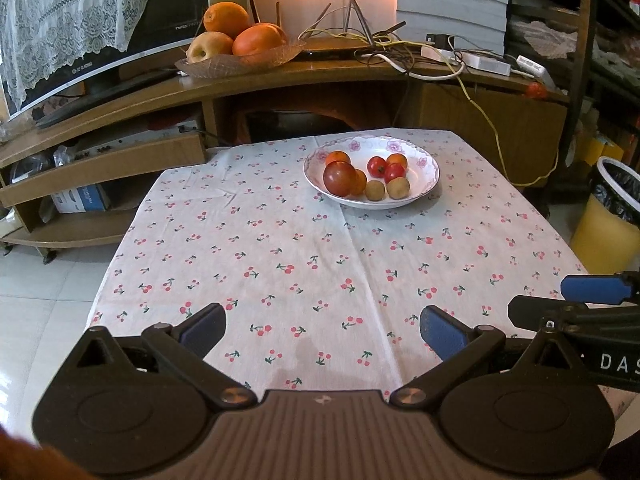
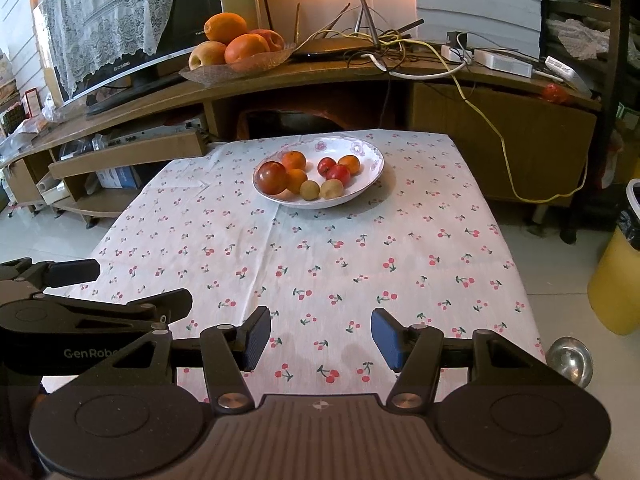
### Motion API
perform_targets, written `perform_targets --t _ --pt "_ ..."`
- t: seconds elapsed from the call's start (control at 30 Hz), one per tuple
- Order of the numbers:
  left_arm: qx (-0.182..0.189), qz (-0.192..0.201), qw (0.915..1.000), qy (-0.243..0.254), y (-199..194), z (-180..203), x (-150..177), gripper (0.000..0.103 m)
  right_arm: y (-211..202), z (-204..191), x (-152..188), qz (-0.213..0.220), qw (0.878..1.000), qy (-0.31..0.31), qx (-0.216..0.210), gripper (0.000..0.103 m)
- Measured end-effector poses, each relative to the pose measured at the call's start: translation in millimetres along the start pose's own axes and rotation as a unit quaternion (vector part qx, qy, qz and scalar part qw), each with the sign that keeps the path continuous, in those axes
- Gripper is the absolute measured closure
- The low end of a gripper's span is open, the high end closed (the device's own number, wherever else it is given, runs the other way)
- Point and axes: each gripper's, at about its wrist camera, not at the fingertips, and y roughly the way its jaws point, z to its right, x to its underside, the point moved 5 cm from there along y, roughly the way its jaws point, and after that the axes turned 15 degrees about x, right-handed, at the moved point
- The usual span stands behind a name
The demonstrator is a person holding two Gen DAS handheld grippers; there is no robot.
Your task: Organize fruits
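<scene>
A white floral bowl (image 1: 424, 184) (image 2: 370, 176) sits at the far side of the cherry-print tablecloth (image 1: 304, 264) (image 2: 340, 256). It holds several small fruits: a large red tomato (image 1: 339, 178) (image 2: 272, 177), small oranges (image 1: 337, 157) (image 2: 293, 159), red cherry tomatoes (image 1: 376, 165) (image 2: 338, 172) and two tan round fruits (image 1: 398, 187) (image 2: 331, 188). My left gripper (image 1: 322, 330) is open and empty over the near edge. My right gripper (image 2: 320, 338) is open and empty, level with it on the right, and shows in the left wrist view (image 1: 576, 300).
A wooden TV stand (image 1: 280, 80) behind the table carries a glass dish of big oranges and an apple (image 1: 236, 36) (image 2: 236, 46), a TV and tangled cables (image 1: 400, 48). A yellow bin (image 1: 608, 216) (image 2: 618, 276) stands right of the table. A metal knob (image 2: 568, 358) shows at the near right.
</scene>
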Motion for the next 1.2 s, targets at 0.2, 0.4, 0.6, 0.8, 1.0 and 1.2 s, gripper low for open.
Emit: perform_targets --t 0.2,0.4,0.6,0.8,1.0,1.2 --pt "-0.005 0.002 1.0000 0.000 -3.1 0.5 1.2 0.000 -2.1 -0.7 1.5 0.000 1.000 -0.002 -0.001 0.046" --pt "-0.010 0.003 0.9999 -0.001 -5.4 0.6 2.3 0.000 -4.8 -2.0 4.8 0.000 1.000 -0.004 -0.002 0.046" --pt "-0.015 0.003 0.9999 0.003 -6.2 2.2 3.5 0.000 -4.9 -2.4 5.9 -0.001 1.000 -0.004 -0.001 0.046" --pt "-0.016 0.001 0.9999 0.003 -6.1 2.2 5.0 0.000 -4.5 -2.7 7.1 -0.003 1.000 -0.006 -0.001 0.046" --pt "-0.017 -0.002 0.9998 0.001 -5.3 1.7 6.3 0.000 -4.1 -3.5 10.6 -0.005 1.000 -0.009 -0.001 0.046" --pt "-0.019 -0.006 0.9998 -0.001 -5.2 0.9 8.4 0.000 -3.9 -5.2 10.7 -0.009 1.000 -0.012 -0.001 0.046"
